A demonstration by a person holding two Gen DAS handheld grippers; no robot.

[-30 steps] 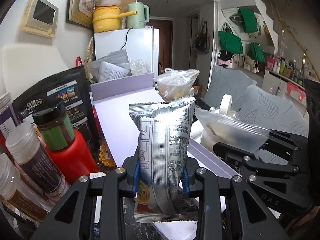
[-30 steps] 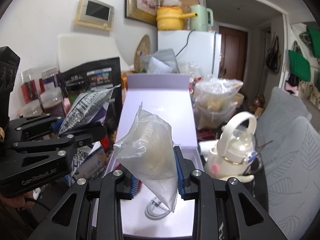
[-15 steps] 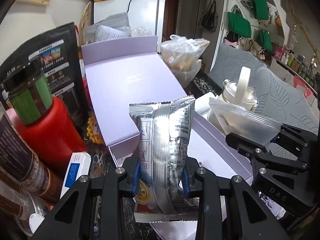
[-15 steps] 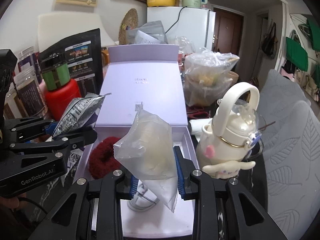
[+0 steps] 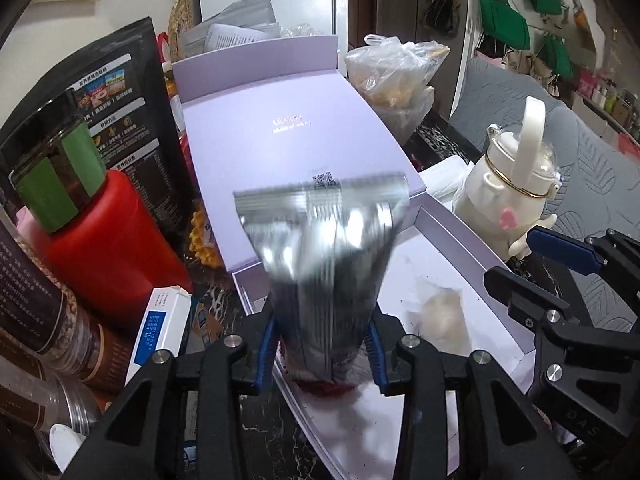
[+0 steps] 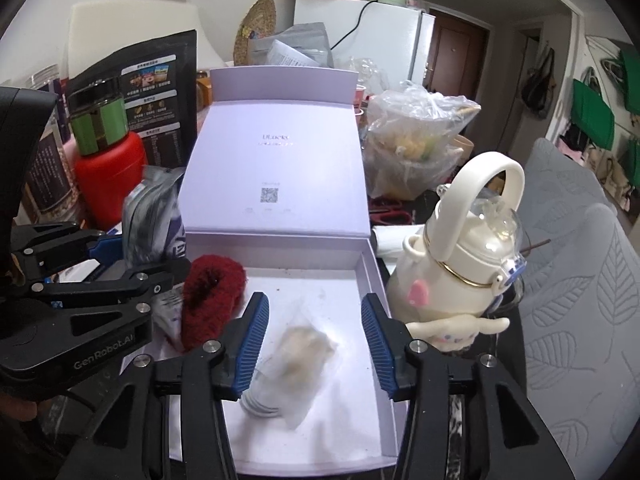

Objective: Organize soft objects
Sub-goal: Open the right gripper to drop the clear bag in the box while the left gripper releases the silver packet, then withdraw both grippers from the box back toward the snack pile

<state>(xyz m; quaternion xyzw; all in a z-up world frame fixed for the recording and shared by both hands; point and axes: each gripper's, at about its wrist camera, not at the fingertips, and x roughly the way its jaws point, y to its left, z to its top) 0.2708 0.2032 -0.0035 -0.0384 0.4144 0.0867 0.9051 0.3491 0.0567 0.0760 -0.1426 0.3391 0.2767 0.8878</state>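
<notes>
Right gripper (image 6: 314, 340) apart, clear pouch (image 6: 298, 364) dropped into lavender box (image 6: 376, 280). Left gripper (image 5: 322, 346) just opening around blurred foil packet (image 5: 324, 264); release fully, clear of red scrunchie (image 6: 212, 296).

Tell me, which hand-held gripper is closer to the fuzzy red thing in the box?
Left. The left hand-held gripper sits right beside the fuzzy red thing; the right hand-held gripper is farther over, around the clear bag.

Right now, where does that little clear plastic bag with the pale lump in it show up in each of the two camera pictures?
Left wrist view: the clear bag lies lower right of centre, on the box floor, beside the silver packet.
Right wrist view: it lies low at centre, between the right gripper's parted fingers.
Shared landmark: the lilac box with its lid folded back.
</notes>
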